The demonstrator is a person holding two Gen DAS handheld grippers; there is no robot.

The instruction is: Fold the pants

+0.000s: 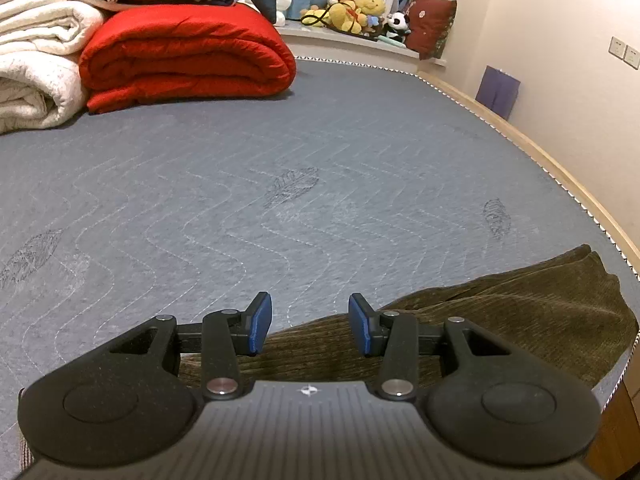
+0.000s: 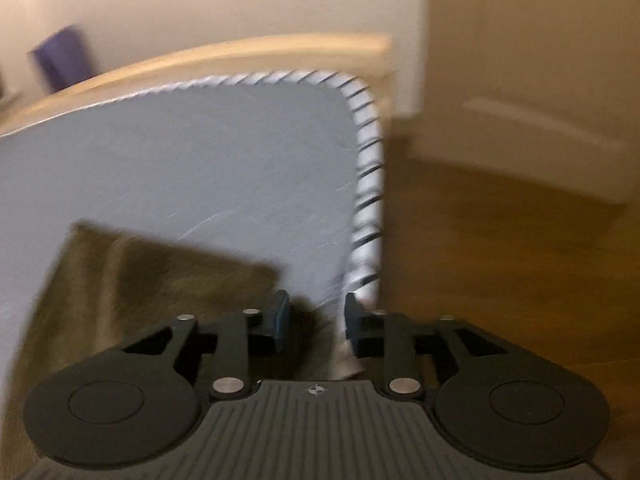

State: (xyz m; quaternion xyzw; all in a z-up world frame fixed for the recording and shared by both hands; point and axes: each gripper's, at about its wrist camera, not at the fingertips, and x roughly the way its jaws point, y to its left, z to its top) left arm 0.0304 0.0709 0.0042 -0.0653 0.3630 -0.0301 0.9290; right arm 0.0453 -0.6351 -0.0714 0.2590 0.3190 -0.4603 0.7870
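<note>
Olive-brown corduroy pants [image 1: 500, 320] lie on the grey quilted mattress [image 1: 280, 184], near its right edge. My left gripper [image 1: 310, 324] is open, with its blue pads above the near end of the pants, holding nothing. In the blurred right wrist view the pants [image 2: 140, 276] lie at lower left, near the mattress corner [image 2: 352, 92]. My right gripper [image 2: 316, 322] is open and empty over the edge of the pants beside the striped mattress piping [image 2: 368, 184].
A folded red quilt [image 1: 188, 52] and white blankets [image 1: 36, 60] are stacked at the far left. Plush toys [image 1: 360, 12] sit on a ledge at the back. A wooden bed frame [image 1: 560, 168] runs along the right. Wooden floor [image 2: 500, 260] lies beyond the corner.
</note>
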